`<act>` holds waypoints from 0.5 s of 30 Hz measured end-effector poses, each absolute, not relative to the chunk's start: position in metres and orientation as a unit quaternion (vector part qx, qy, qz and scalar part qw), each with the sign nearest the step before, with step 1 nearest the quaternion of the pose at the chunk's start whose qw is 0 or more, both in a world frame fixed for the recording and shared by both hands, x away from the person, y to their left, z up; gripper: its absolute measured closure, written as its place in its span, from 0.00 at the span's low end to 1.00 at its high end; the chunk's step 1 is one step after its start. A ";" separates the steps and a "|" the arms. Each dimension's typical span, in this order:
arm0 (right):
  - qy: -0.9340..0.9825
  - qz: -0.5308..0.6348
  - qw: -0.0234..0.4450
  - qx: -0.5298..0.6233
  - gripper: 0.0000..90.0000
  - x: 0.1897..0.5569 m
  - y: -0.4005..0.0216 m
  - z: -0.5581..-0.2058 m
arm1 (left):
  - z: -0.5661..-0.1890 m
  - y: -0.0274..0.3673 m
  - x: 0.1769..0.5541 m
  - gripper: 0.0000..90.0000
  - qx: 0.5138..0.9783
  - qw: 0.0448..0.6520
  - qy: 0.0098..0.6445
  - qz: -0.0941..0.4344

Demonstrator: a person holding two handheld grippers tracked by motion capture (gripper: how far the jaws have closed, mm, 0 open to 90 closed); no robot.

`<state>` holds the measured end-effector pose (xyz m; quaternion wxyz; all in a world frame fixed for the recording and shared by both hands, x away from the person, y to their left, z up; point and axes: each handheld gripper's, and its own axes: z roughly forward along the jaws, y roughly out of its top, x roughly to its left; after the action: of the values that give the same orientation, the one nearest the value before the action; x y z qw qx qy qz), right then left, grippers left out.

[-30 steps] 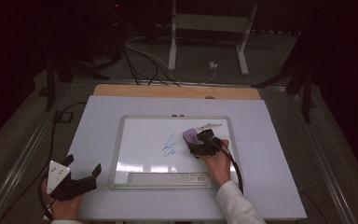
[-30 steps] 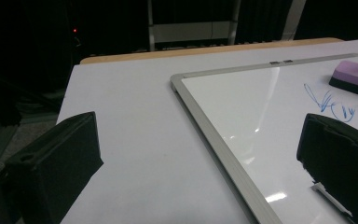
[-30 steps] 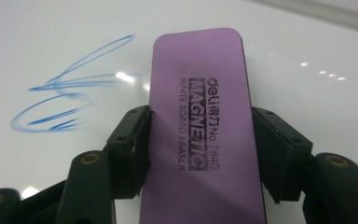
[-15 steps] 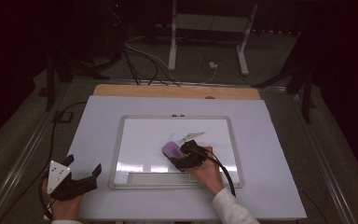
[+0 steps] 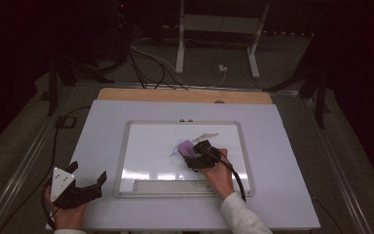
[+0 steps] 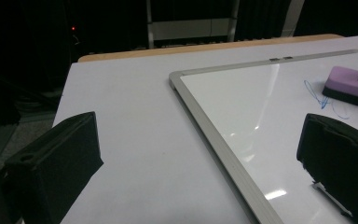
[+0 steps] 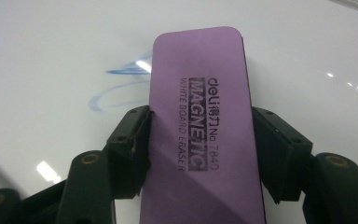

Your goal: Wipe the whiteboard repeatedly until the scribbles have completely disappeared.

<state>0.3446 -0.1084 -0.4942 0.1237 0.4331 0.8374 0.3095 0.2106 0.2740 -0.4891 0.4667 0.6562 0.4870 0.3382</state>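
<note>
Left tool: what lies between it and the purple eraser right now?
From the left tool, the high view shows bare table mat, the whiteboard's grey frame, then clean board surface up to the eraser and the blue scribble beside it.

Eraser (image 5: 185, 147) on whiteboard (image 5: 141, 161); whiteboard on table (image 5: 282, 146).

We record a purple eraser (image 7: 200, 126) with black printed lettering on its top face and a black underside. The whiteboard (image 5: 151, 146) is glossy white in a light grey frame, with thin blue pen loops (image 7: 116, 88) beside the eraser. The table cover (image 5: 102, 126) is pale lilac-white; its far edge shows tan wood (image 5: 175, 95). Both grippers' jaws are black.
</note>
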 end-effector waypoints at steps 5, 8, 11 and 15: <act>0.859 0.320 0.089 0.389 0.46 0.333 -0.083 -0.494 | -0.489 0.275 0.210 0.00 0.655 0.467 0.488 0.339; 0.869 0.317 0.093 0.368 0.46 0.329 -0.073 -0.493 | -0.488 0.276 0.210 0.00 0.654 0.468 0.487 0.340; 0.865 0.314 0.101 0.377 0.46 0.332 -0.076 -0.493 | -0.488 0.276 0.209 0.00 0.653 0.469 0.488 0.340; 0.848 0.303 0.135 0.413 0.46 0.344 -0.091 -0.494 | -0.488 0.276 0.209 0.00 0.652 0.470 0.488 0.340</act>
<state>0.3440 -0.0912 -0.4935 0.1349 0.4129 0.8483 0.3029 0.2092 0.2764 -0.4880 0.4700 0.6521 0.4879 0.3404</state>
